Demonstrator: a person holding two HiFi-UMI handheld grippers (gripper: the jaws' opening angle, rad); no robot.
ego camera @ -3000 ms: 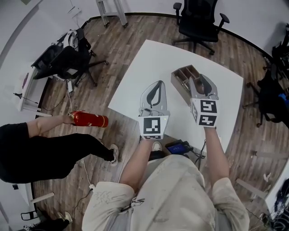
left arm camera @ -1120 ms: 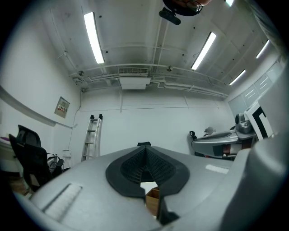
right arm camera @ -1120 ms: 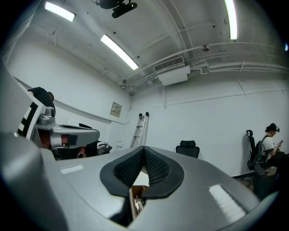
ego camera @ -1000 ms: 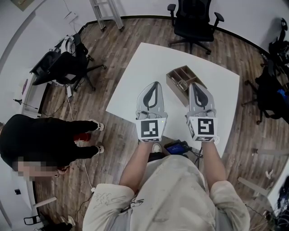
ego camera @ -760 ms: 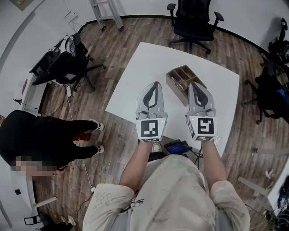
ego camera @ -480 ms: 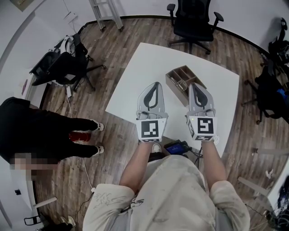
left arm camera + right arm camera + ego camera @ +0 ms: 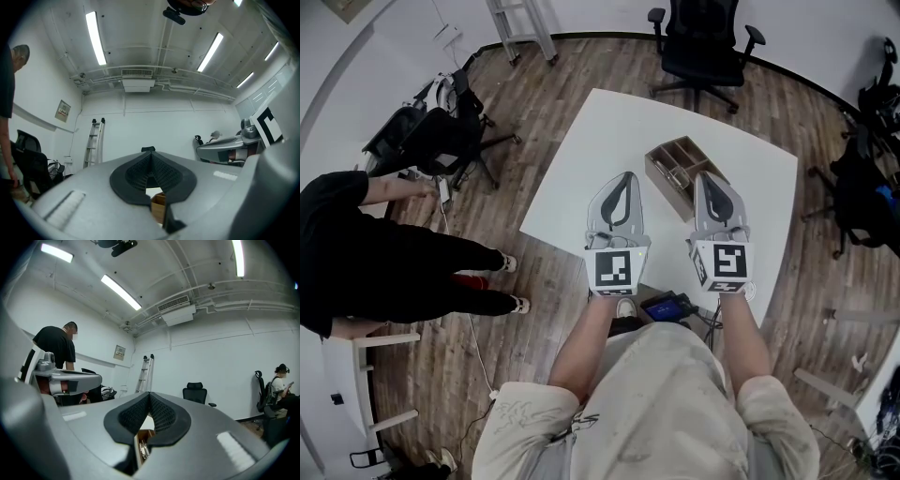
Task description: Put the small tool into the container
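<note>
Since the frame a second back, the bystander in black [image 7: 366, 253] at the left edge has straightened up from a crouch and now reaches toward the upper left. Both grippers sit where they were. The left gripper [image 7: 624, 175] and right gripper [image 7: 705, 175] are clenched on nothing and lie level over the white table [image 7: 609, 131]. The wooden container [image 7: 663, 189] sits between their tips. In the right gripper view, the small tool [image 7: 143, 449] lies inside the container. Its long axis seems to run up and down the frame, away from the jaws, though little of it shows.
</note>
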